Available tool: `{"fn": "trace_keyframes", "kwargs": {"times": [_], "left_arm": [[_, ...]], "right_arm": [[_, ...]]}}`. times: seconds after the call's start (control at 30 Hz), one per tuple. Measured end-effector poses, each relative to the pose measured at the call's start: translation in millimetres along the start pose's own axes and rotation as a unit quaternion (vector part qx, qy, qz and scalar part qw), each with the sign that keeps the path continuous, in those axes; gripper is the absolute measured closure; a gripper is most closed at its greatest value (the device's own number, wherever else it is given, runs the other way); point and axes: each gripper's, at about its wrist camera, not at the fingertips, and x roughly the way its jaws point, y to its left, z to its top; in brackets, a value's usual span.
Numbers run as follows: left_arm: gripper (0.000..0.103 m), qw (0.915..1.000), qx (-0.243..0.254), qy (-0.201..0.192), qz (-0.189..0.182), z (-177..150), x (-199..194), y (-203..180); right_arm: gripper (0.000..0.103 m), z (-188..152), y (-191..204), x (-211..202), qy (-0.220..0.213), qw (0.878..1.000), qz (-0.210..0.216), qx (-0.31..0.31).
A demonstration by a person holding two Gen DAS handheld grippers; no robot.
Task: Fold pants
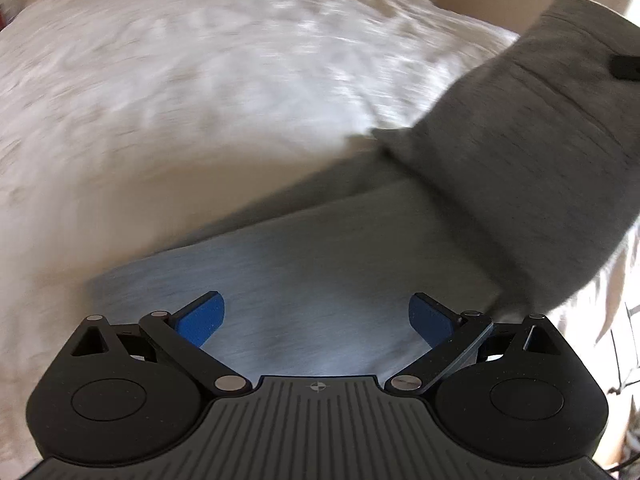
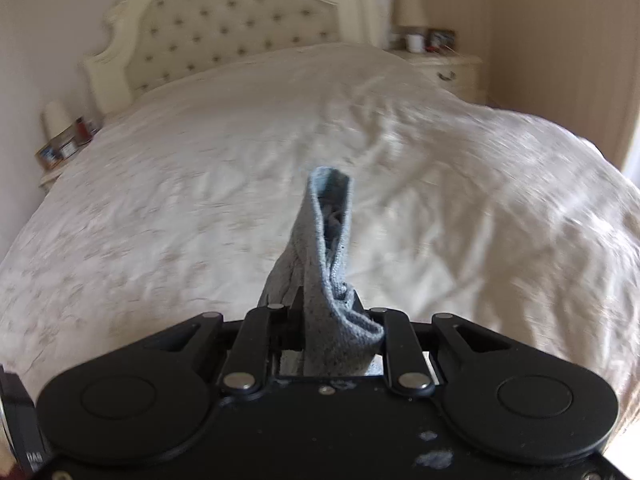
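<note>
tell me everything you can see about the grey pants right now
The grey pants look like soft knit jersey. One part lies flat on the white bedspread, under the open left tool, which touches nothing. A cuffed end is lifted and hangs over it. The right tool is shut on a bunched, hemmed edge that sticks up.

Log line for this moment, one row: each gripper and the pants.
left gripper: open, empty, over pants | right gripper: shut on pants hem, lifted | surface: bedspread
</note>
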Motion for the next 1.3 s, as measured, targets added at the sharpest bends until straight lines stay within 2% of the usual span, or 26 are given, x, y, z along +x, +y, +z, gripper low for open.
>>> {"fn": "trace_keyframes", "kwargs": {"times": [0.1, 0.23, 0.33, 0.47, 0.53, 0.6, 0.73, 0.87, 0.93, 1.1, 1.23, 1.3], "left_arm": [[0.003, 0.9996, 0.027, 0.001, 0.003, 6, 17, -37], [0.003, 0.9978, 0.060, 0.008, 0.026, 8, 43, -73], [0.003, 0.9959, 0.079, 0.022, 0.038, 4, 56, -89], [0.003, 0.9911, 0.116, 0.049, 0.043, -17, 65, -109], [0.003, 0.9872, 0.138, 0.060, 0.053, -33, 68, -116], [0.003, 0.9870, 0.138, 0.061, 0.055, -42, 70, -115], [0.003, 0.9890, 0.123, 0.068, 0.045, -50, 66, -110], [0.003, 0.9823, 0.168, 0.074, 0.037, -67, 59, -114], [0.003, 0.9826, 0.171, 0.069, 0.020, -71, 45, -107], [0.004, 0.9920, 0.123, 0.021, -0.020, -73, -15, -63], [0.003, 0.9993, 0.034, -0.003, -0.013, -68, -51, 5], [0.003, 0.9998, -0.018, -0.005, -0.001, -70, -60, 43]], "right_arm": [[0.084, 1, -47, 22, 0.017, 0.999, -0.002, 0.029], [0.084, -4, -107, 57, 0.049, 0.995, 0.000, 0.081], [0.084, -6, -132, 71, 0.061, 0.993, 0.011, 0.103], [0.084, -6, -137, 71, 0.064, 0.993, 0.028, 0.093], [0.084, -5, -134, 69, 0.062, 0.994, 0.036, 0.086], [0.084, -5, -131, 68, 0.062, 0.994, 0.043, 0.085], [0.084, -6, -122, 68, 0.059, 0.994, 0.045, 0.075], [0.084, -4, -114, 64, 0.052, 0.995, 0.041, 0.075], [0.084, -2, -105, 61, 0.046, 0.996, 0.039, 0.066], [0.084, 2, -59, 40, 0.025, 0.998, 0.051, 0.023], [0.084, -1, 10, 16, 0.006, 0.995, 0.081, -0.055], [0.084, -8, 51, 5, -0.002, 0.990, 0.105, -0.094]]}}
